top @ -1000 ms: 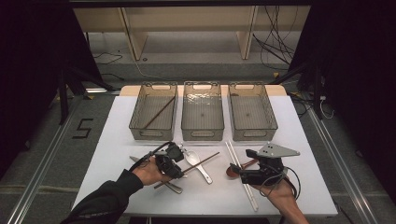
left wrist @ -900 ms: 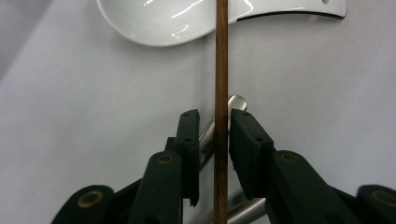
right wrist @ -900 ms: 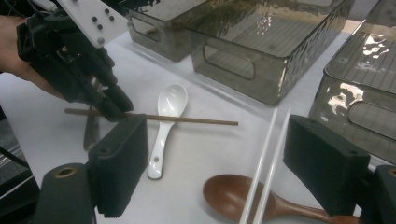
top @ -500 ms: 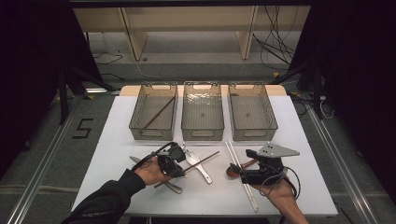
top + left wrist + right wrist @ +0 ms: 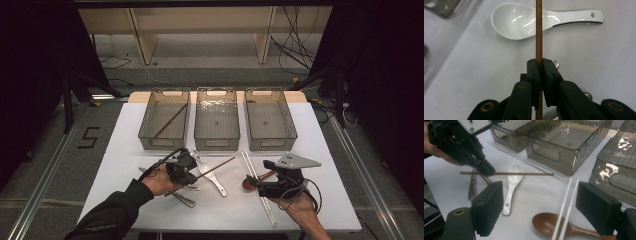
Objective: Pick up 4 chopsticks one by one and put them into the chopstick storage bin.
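Lifted off the surface [image 5: 125, 150] since before, the brown chopstick [image 5: 539, 30] is pinched by the left gripper [image 5: 539, 75], whose fingers have just been closing. Above the wooden spoon [image 5: 554, 223], the right gripper [image 5: 544, 212] is held wide open.

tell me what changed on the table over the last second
The left gripper has just been closing its jaws and is now shut on the brown chopstick, which lies between its pads; a second ago they stood wider around it. The right gripper hangs open over the wooden spoon and white chopsticks as before. The white spoon, the three bins and the chopstick in the left bin kept their places.
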`<state>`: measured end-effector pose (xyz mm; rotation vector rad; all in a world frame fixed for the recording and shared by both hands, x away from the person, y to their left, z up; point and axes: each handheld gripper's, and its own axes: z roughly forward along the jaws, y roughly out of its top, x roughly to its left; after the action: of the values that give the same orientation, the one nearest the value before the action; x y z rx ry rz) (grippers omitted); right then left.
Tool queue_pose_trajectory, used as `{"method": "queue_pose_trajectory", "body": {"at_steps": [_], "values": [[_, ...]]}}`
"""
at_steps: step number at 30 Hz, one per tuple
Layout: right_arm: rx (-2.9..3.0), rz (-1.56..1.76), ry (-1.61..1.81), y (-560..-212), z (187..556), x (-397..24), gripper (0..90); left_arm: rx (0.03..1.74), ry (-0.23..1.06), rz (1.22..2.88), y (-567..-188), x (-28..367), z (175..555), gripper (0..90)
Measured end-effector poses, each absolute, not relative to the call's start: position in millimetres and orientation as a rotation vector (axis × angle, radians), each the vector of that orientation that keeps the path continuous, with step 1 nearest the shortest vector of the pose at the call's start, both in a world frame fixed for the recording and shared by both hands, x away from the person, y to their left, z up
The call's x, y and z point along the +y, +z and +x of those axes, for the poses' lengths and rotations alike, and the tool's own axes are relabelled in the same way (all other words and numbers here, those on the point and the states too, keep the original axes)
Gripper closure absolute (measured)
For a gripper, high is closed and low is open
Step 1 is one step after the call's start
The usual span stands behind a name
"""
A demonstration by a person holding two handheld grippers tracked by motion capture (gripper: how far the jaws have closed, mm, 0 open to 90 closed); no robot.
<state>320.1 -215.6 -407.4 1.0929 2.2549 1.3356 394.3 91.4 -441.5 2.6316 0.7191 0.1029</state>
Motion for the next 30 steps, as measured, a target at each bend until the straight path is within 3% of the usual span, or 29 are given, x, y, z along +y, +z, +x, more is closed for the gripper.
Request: {"method": "queue_pose_trajectory", "body": {"at_steps": [10, 21, 30], "values": [[2.252, 1.097, 1.336, -407.4, 320.0, -215.9, 23.1, 0.728, 0.165, 2.501, -417.2, 105.7, 398.8, 84.3], [2.250, 1.103, 1.332, -407.6, 320.2, -216.1, 23.1, 0.846, 0.239, 2.265, -391.3, 138.0, 415.6, 84.4], [2.251, 1.103, 1.332, -407.9, 320.2, -215.8, 23.1, 0.913, 0.283, 2.170, -376.5, 160.1, 430.4, 84.4]]}}
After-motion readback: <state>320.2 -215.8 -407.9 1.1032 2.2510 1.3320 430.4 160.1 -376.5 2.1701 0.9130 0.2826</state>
